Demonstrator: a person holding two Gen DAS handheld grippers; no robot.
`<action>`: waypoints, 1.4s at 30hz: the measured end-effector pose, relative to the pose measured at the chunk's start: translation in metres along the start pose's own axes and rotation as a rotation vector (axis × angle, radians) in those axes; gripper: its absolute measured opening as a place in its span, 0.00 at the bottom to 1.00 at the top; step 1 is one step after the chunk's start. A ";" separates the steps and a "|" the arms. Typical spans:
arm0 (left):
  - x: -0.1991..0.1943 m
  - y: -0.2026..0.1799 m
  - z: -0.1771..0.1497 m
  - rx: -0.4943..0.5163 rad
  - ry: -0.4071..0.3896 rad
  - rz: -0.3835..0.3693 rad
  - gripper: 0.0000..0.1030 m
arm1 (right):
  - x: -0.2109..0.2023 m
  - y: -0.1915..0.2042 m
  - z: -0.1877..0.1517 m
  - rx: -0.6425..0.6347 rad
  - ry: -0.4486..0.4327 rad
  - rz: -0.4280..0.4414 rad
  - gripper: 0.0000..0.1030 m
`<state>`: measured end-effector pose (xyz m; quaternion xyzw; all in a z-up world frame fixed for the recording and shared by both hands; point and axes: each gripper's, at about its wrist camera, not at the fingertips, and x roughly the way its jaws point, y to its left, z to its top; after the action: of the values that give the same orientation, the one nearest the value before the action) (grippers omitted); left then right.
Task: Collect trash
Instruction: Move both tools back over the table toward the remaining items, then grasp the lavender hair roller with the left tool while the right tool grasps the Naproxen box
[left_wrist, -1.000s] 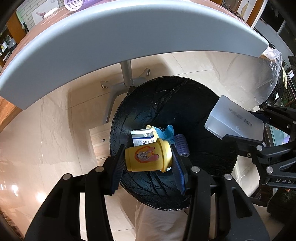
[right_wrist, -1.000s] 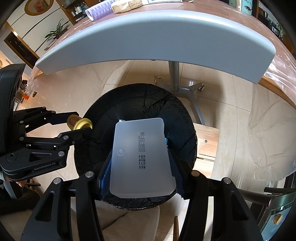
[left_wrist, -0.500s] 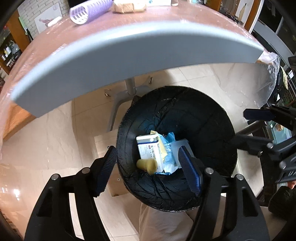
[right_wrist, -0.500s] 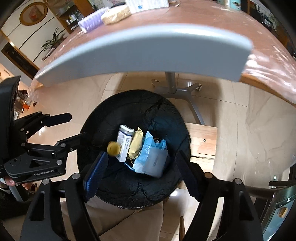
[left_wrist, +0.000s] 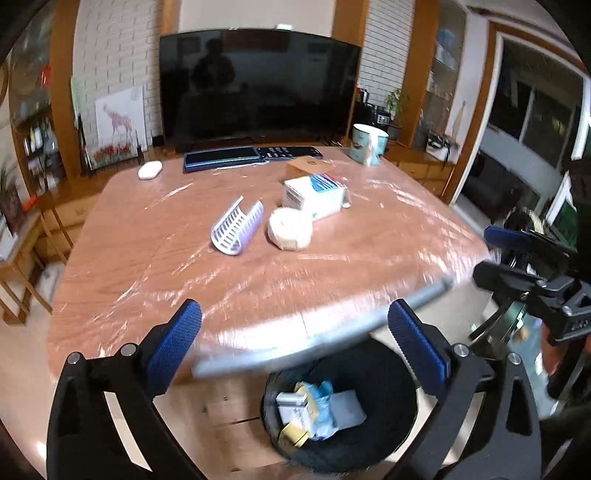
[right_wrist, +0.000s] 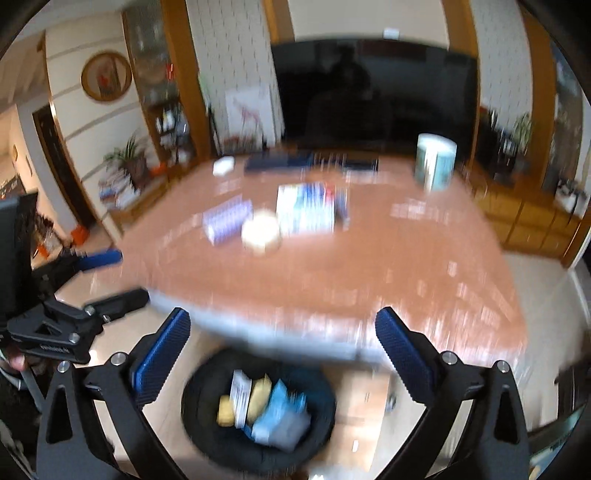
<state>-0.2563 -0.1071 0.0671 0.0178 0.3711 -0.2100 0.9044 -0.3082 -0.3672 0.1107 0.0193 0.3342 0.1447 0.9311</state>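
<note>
Since a moment ago I have swung both grippers up from looking straight down into the bin, so they now look level across the desk. My left gripper hangs before the desk's near edge with its fingers spread wide and nothing between them. My right gripper sits beside it, equally wide apart and empty. The black-lined trash bin stands on the floor below the desk edge, holding the dropped boxes and wrappers. Still on the desk lie a purple hair roller, a round pale packet and a white-and-blue box, close together. The right view is badly smeared, so its detail is uncertain.
</note>
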 end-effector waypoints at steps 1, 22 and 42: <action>0.011 0.010 0.007 -0.037 0.032 -0.026 0.98 | 0.005 0.001 0.010 -0.005 -0.026 -0.024 0.96; 0.125 0.062 0.071 0.105 0.222 0.007 0.93 | 0.188 -0.021 0.092 0.069 0.242 0.016 0.96; 0.157 0.069 0.076 0.143 0.280 0.010 0.48 | 0.241 -0.031 0.089 0.007 0.341 0.014 0.87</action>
<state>-0.0789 -0.1162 0.0068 0.1132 0.4777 -0.2268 0.8411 -0.0676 -0.3231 0.0266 0.0002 0.4876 0.1510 0.8599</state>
